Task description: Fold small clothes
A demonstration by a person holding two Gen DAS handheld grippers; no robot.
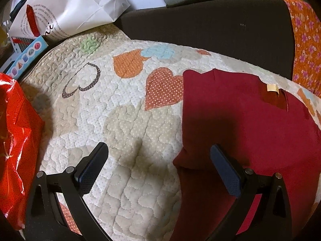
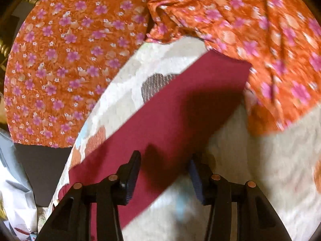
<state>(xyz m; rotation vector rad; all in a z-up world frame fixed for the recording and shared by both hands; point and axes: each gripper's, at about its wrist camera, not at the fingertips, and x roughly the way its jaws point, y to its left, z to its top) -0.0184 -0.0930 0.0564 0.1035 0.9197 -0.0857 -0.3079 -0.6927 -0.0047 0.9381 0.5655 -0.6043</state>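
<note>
Both tongs point steeply down at a cream quilted bedspread with appliquéd hearts, which fills most of the left wrist view and carries the task's garment. Left tongs stand wide apart and hold nothing: one black finger hangs over bare quilt, the other over the near left edge of a dark red, flat-folded cloth garment, and whether that finger touches the fabric I cannot tell. Right tongs are set at a narrower gap, their jaws parted, with the lower edge of the same red garment running between the fingers; the picture is smeared with motion, so I cannot tell if the pads press on the cloth, and no clear grip shows. Seen from the right, the garment lies as a long slanted band across the quilt, its far corner touching a crumpled orange cloth with pink flowers that drapes around the bedspread's far side. Behind the quilt in the left view sits a dark brown upholstered block, with a white printed paper bag beside it and a shiny red plastic bag at the quilt's left edge. A small pale label shows near the garment's far edge.
</note>
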